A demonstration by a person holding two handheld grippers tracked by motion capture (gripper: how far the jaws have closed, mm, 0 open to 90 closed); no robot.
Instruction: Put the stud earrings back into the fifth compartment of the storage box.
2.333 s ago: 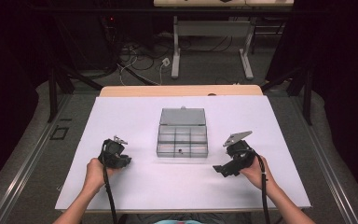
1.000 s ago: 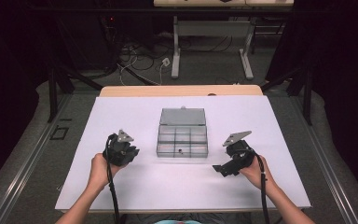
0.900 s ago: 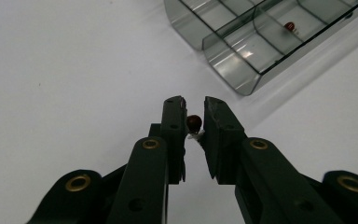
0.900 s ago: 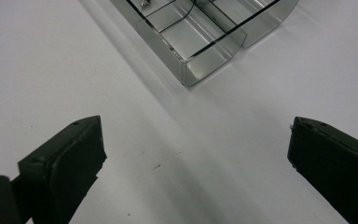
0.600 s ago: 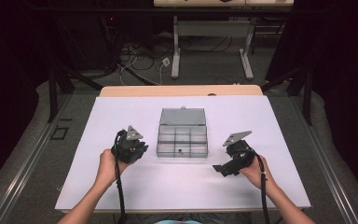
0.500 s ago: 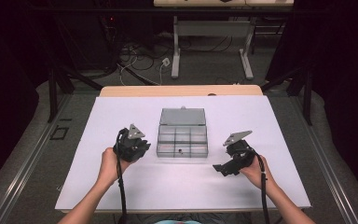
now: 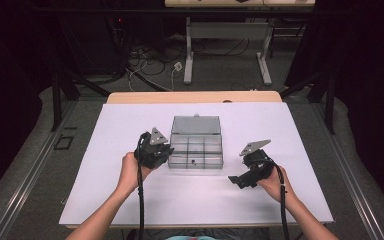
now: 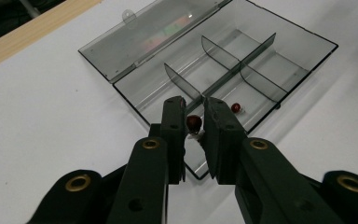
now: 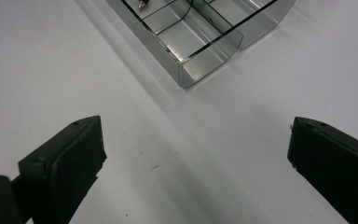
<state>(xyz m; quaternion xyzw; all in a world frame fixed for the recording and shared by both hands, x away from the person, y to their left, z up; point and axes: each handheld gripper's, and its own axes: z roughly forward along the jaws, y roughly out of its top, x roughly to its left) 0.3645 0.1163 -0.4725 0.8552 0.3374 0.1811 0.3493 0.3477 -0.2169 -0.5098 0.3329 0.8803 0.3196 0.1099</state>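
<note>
A clear grey compartment box (image 7: pixel 196 125) lies in the middle of the white table, its lid folded back. My left gripper (image 7: pixel 165 152) hovers at the box's left front corner. In the left gripper view this gripper (image 8: pixel 194 103) is shut on a small dark red bead (image 8: pixel 194 122), held over the box (image 8: pixel 144 35). A second red bead (image 8: pixel 236 108) lies in a front compartment. My right gripper (image 7: pixel 236 180) rests low to the right of the box, jaws wide apart. In the right gripper view it (image 9: pixel 196 128) has only bare table between its jaws, with a box corner (image 9: pixel 186 70) ahead.
The white table sheet (image 7: pixel 130 200) stretches around the box, with a wooden strip (image 7: pixel 195 97) along its far edge. Beyond it are a dark floor, cables and a table frame (image 7: pixel 227 30). A small item (image 9: pixel 142 4) lies in a compartment in the right gripper view.
My left hand has moved right and slightly up, from the open table to the box's left front corner, jaws staying shut. The right hand has kept still.
</note>
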